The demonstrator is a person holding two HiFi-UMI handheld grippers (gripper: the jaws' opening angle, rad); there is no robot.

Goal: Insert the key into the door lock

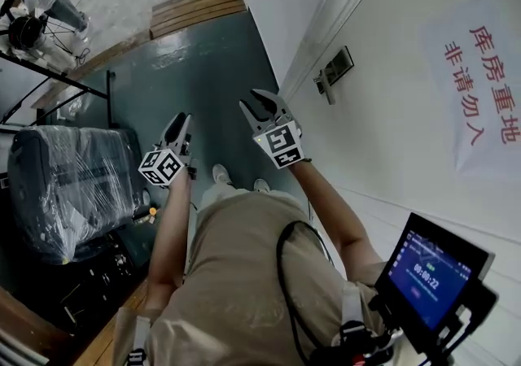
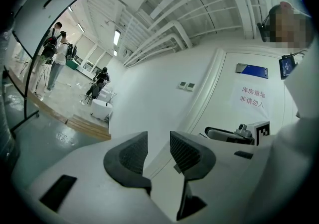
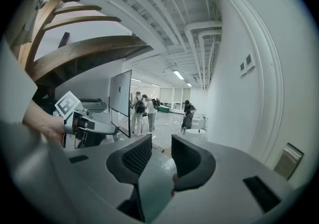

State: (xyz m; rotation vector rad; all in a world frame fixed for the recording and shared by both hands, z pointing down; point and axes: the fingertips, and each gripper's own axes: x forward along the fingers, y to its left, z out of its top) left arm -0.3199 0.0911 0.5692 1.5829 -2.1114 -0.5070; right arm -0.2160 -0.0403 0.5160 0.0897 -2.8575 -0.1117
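Observation:
In the head view both grippers are held out in front of the person, side by side. The left gripper (image 1: 181,122) hangs over the grey floor. The right gripper (image 1: 254,100) is close to the white door (image 1: 407,145), short of the dark lock plate (image 1: 335,70). Seen along its own jaws, the left gripper (image 2: 158,138) stands open with nothing between the pads. The right gripper (image 3: 160,141) also shows a bare gap. No key shows in any view. A metal plate (image 3: 289,161) sits on the wall at the lower right of the right gripper view.
A red-lettered paper sign (image 1: 480,96) hangs on the door. A plastic-wrapped machine (image 1: 73,185) stands at the left, with a wooden step (image 1: 195,8) beyond. A monitor (image 1: 435,275) juts out at lower right. Several people (image 3: 142,108) stand far down the hall.

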